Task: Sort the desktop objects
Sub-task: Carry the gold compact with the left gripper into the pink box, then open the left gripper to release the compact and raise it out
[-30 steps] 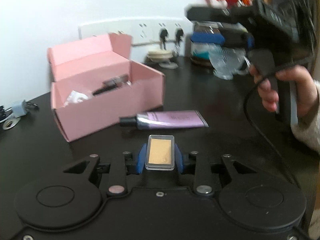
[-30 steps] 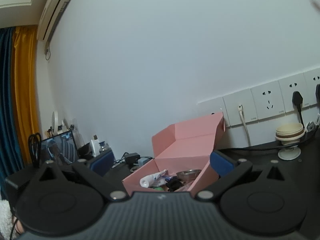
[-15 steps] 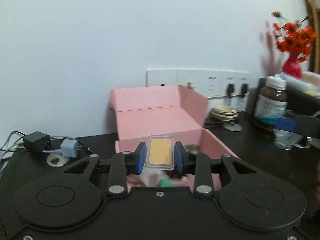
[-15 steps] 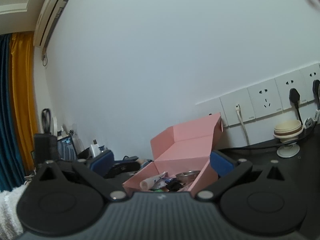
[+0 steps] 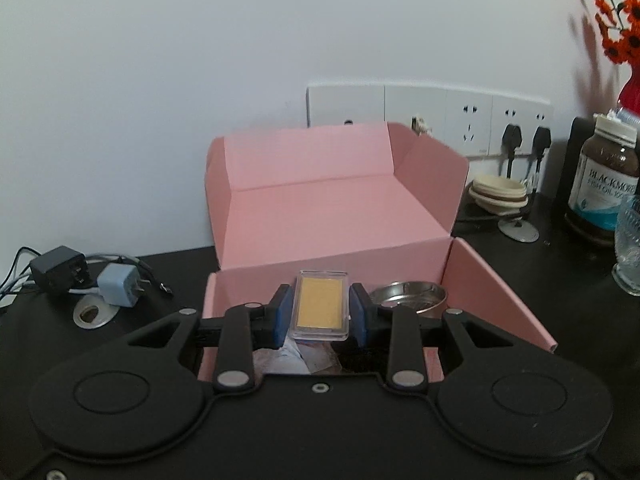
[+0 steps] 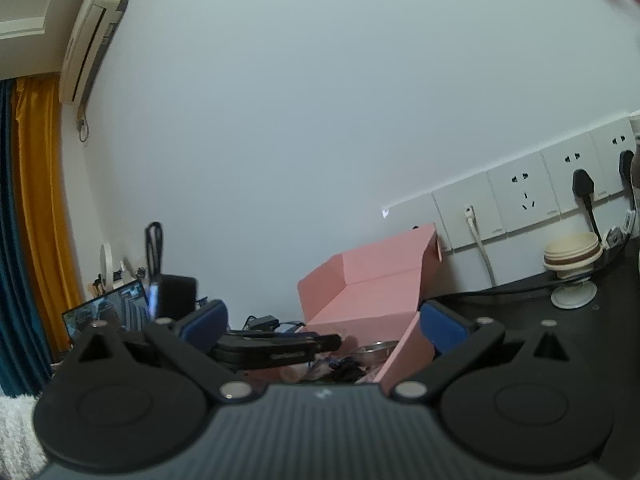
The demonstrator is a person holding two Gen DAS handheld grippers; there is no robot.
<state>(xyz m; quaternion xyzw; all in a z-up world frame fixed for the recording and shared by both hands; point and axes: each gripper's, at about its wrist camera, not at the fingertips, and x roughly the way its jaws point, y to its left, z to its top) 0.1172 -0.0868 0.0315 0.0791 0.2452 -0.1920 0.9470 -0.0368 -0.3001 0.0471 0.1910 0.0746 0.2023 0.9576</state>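
My left gripper is shut on a small clear case with a gold card inside, held over the front part of the open pink box. Inside the box lie a round metal tin and some packets under my fingers. In the right wrist view my right gripper stands open and empty, raised to the right of the pink box. The left gripper's dark body reaches over that box from the left. The metal tin shows inside.
A black adapter and a blue plug with cables lie left of the box. A brown supplement bottle, a glass and a red vase with orange flowers stand at right. Wall sockets run behind.
My left gripper has carried the gold card case from the table beside a purple tube to above the pink box's interior. The right gripper has stayed open and nearly still.
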